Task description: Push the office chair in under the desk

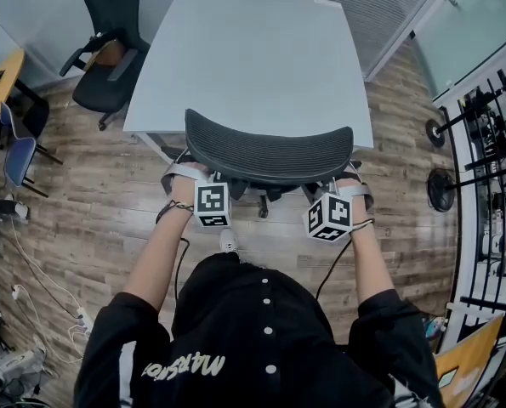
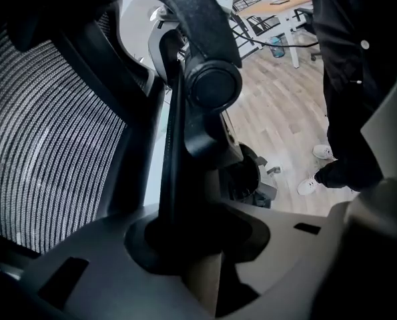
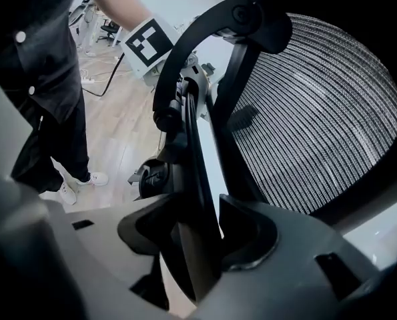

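A black, mesh-backed office chair [image 1: 270, 153] is seen from above, its backrest right at the near edge of a white desk [image 1: 253, 49]. The left tool [image 2: 195, 245] is partly closed, clamped on a black bar of the chair's back frame. The right tool [image 3: 197, 245] grips a matching bar on the other side.

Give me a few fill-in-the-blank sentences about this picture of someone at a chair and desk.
The left gripper and right gripper each clamp a frame bar ___ the mesh back of the office chair.
In the head view, a second black chair stands off the desk's ___ side.
The person's shoes are ___.
The floor is laid with ___ planks.
Missing words: behind; left; white; wooden.
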`<state>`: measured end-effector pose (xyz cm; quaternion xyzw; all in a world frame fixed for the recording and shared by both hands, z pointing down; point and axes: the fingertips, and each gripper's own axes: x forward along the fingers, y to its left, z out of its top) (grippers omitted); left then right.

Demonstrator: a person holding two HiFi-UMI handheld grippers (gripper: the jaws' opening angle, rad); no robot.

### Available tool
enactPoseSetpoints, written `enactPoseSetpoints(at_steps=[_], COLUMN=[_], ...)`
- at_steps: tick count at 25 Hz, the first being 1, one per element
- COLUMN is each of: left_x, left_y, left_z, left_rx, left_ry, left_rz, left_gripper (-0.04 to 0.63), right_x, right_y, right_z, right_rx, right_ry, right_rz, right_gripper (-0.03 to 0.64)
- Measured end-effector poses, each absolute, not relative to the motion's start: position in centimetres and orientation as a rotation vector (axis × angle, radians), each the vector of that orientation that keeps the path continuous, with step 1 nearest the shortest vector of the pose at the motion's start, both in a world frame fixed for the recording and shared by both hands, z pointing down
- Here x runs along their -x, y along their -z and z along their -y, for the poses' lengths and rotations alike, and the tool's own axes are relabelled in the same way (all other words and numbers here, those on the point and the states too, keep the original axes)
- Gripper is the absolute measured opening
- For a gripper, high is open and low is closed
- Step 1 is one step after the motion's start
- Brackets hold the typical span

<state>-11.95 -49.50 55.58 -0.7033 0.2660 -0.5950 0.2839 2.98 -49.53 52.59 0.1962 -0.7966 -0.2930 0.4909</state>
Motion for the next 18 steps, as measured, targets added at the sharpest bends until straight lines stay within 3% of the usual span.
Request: enactPoseSetpoints(at_steps=[18], left_x=[12.2], left_y=[-55.7], left_z=[52.5], left_rx=[1.884], left_ry=[1.588], left_rz=[-0.707], left_gripper=[0.127], right_x=[-2.7], right_y=[-52.7], right_z=[52.4], right_rx=[-0.483], right_ry=[0.707], right_rz=[1.925], right_gripper=[0.216])
